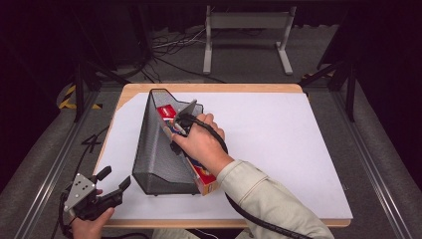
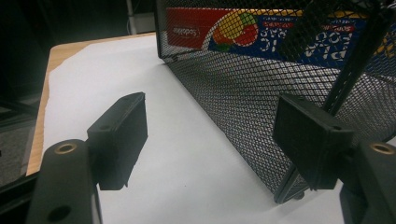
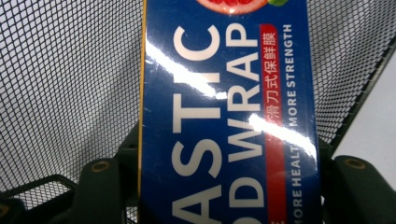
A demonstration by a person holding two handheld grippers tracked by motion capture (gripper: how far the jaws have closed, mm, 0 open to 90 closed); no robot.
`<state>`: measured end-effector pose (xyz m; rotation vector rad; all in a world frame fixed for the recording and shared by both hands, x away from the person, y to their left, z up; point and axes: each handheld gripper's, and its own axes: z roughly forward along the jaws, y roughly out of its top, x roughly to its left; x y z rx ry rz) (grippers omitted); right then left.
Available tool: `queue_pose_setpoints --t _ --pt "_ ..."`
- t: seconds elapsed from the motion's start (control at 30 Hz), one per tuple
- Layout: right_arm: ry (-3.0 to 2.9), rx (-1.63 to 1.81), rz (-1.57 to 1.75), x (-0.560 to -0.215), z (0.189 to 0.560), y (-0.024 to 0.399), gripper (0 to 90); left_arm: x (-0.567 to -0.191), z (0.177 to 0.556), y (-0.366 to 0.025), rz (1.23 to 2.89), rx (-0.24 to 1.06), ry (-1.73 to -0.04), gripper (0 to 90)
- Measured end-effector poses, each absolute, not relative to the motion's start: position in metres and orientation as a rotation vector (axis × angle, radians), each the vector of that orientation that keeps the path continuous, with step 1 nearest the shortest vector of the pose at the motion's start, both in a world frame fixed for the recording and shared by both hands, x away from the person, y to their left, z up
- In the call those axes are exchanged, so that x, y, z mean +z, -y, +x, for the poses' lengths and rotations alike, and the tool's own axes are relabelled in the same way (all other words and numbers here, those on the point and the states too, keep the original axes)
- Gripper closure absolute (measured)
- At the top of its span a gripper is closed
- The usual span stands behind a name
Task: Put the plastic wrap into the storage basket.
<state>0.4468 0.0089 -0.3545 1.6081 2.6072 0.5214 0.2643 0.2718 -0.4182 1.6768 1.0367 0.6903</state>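
Though half-hidden from above, food wrap box [image 3: 229,116] between right gripper [image 3: 224,186] jaws.

High view looks down; both tool views sit close, sharing the mesh basket [image 1: 154,149], perhaps tilted.

My left gripper [image 1: 113,183] rests low at the near left corner, held in my left hand [image 1: 88,225], its two black jaws spread wide apart with nothing between them, pointing forward and to the right. My right hand [image 1: 201,144] reaches forward on an extended, sleeved forearm, wrapped around my right gripper [image 1: 174,125], whose jaws are clamped on either side of a plastic wrap box [image 3: 229,121].
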Motion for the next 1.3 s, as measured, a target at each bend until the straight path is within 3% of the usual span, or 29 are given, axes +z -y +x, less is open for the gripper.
queue_pose_setpoints --t 0.6,0.7,0.8,1.3 --pt "-2.605 0.431 1.574 -0.358 0.453 -0.017 37.2 -0.419 0.266 -0.273 1.671 0.681 -1.042 27.1" --pt "-2.607 0.446 1.547 -0.359 0.452 -0.016 33.7 -0.419 0.266 -0.273 1.672 0.682 -1.043 27.1" --pt "-2.59 0.533 1.533 -0.355 0.452 -0.014 22.1 -0.419 0.266 -0.274 1.673 0.682 -1.044 27.1" --pt "-2.523 0.754 1.368 -0.323 0.441 0.007 16.8 -0.419 0.266 -0.273 1.668 0.679 -1.049 27.1"
